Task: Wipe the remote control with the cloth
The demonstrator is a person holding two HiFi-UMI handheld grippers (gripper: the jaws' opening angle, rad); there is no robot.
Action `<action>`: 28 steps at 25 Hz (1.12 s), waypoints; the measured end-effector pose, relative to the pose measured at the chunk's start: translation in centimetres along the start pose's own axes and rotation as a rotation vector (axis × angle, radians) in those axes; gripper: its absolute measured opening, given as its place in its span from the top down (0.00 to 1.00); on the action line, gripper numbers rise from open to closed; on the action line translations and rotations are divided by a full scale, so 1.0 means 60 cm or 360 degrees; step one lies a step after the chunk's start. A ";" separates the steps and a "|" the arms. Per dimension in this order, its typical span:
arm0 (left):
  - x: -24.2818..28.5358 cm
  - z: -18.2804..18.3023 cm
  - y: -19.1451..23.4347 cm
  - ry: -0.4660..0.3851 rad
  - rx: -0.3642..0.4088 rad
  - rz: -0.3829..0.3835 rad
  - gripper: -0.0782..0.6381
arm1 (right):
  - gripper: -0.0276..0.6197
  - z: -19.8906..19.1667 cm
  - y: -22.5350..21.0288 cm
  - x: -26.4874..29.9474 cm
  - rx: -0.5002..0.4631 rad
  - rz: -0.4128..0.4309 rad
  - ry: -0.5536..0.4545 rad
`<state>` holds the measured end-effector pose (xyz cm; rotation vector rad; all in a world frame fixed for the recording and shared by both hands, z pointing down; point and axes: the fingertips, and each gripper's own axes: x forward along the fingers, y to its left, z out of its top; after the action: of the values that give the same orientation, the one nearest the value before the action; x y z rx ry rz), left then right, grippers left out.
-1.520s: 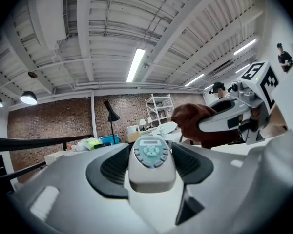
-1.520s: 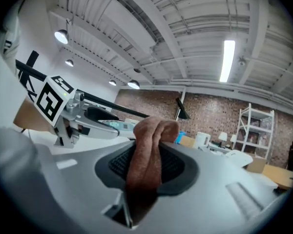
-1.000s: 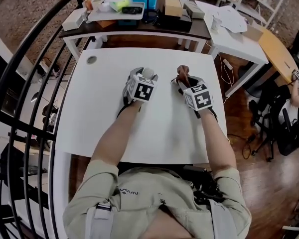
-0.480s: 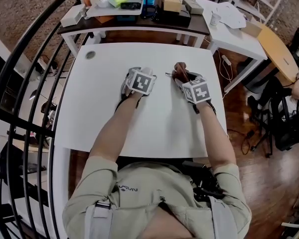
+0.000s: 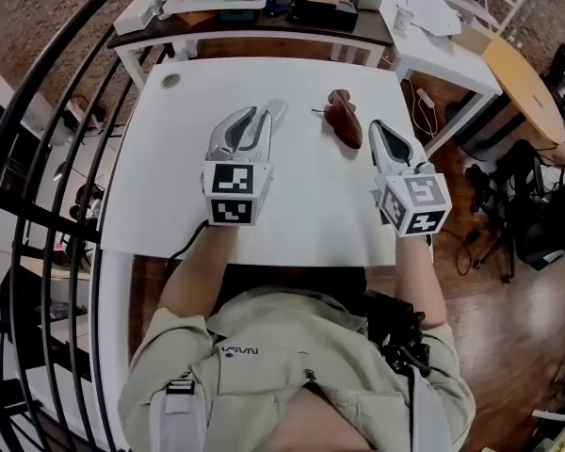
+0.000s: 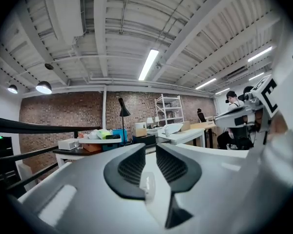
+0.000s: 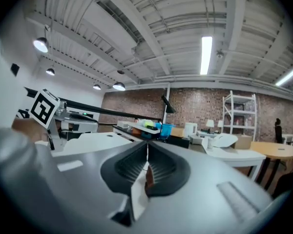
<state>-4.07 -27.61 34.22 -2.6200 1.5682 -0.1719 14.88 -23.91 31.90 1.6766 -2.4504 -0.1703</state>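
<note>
A white remote control point(image 5: 274, 111) lies on the white table point(image 5: 169, 177), just right of my left gripper's point(image 5: 248, 119) tips. My left gripper is lifted off the table; its jaws are closing with a narrow gap and nothing between them. In the left gripper view point(image 6: 150, 147) the remote point(image 6: 147, 186) shows through that gap. A crumpled brown cloth point(image 5: 344, 119) lies right of the remote, touched by neither gripper. My right gripper point(image 5: 377, 127), raised beside the cloth, is shut and empty; in the right gripper view point(image 7: 147, 145) its tips meet and the cloth point(image 7: 147, 177) shows beneath them.
A dark table point(image 5: 264, 28) with a blue bin, boxes and a tray stands behind the white one. A white desk point(image 5: 443, 59) and a round wooden table point(image 5: 527, 92) are at the back right. A black railing point(image 5: 38, 158) curves along the left. A round grommet point(image 5: 172, 80) sits at the table's far left corner.
Both grippers have drawn back toward the person and lifted off the table. The remote and the cloth stay lying where they were. The right jaws have closed and the left jaws have narrowed.
</note>
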 end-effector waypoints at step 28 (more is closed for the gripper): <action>-0.225 -0.140 -0.142 0.0021 0.0108 -0.0088 0.88 | 0.95 -0.189 0.151 -0.171 0.0217 0.0063 0.0250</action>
<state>-4.13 -11.81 42.92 -2.6170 1.4678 -0.2424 12.52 -11.04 43.96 1.6235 -2.4233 0.1316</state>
